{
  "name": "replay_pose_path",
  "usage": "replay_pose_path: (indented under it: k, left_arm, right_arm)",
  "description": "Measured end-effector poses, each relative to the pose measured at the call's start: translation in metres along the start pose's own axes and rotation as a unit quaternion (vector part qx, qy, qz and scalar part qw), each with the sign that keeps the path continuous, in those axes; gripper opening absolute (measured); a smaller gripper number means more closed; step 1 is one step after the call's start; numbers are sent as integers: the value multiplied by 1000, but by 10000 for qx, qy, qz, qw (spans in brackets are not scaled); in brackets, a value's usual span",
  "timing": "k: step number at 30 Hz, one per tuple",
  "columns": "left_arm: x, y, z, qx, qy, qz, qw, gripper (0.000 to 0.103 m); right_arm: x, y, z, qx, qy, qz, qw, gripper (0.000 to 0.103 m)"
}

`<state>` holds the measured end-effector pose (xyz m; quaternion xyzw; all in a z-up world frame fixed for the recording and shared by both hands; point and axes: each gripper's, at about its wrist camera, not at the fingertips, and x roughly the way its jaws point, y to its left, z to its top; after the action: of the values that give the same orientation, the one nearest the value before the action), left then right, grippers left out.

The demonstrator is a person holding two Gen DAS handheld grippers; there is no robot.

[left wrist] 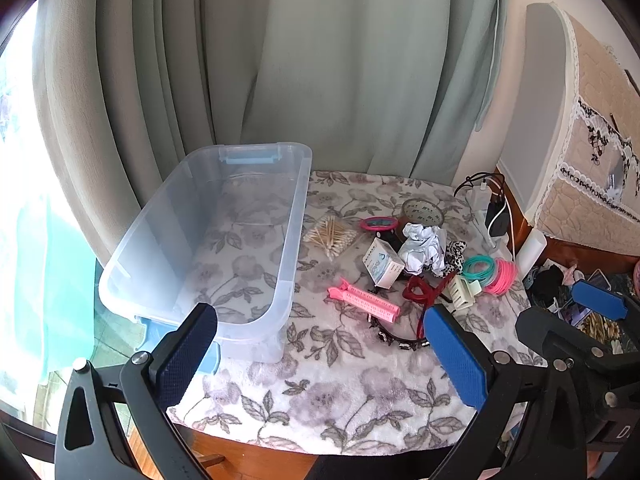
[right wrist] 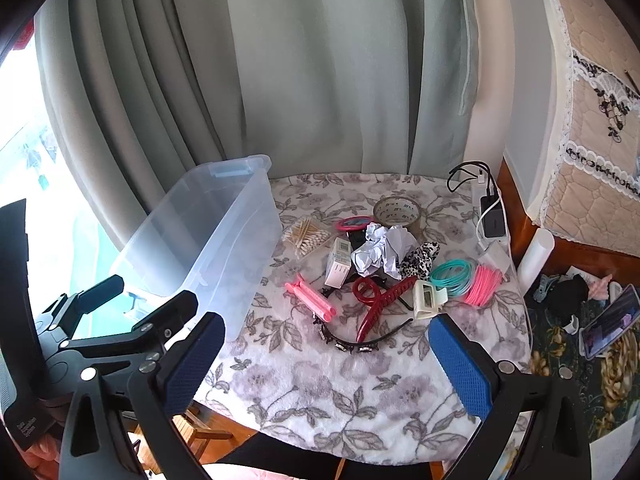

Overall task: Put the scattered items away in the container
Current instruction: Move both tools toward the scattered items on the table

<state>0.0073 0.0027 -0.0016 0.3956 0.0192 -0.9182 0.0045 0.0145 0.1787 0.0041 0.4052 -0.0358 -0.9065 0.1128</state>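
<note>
While both claws hang above the near edge of the flowered table (left wrist: 340,400), the left gripper (left wrist: 320,356) and right gripper (right wrist: 326,360) each stand wide apart, holding nothing. At ten o'clock sits the clear bin (left wrist: 292,240), nothing inside it. The clutter lies from twelve to two o'clock: cotton swabs (right wrist: 304,236), crumpled paper (right wrist: 382,250), tape roll (right wrist: 398,210), pink clip (right wrist: 312,298), red claw clip (right wrist: 376,300), black headband (right wrist: 360,342), and teal and pink bands (right wrist: 454,276).
</note>
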Motion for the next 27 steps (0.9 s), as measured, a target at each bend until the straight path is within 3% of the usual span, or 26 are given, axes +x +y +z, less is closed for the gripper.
replay_pose_path:
  k: [27]
  left_arm:
    - [-4, -1, -2, 34, -229, -28, 9997, 103]
  right_arm:
    - [-1, -1, -2, -45, -26, 103, 9999, 103]
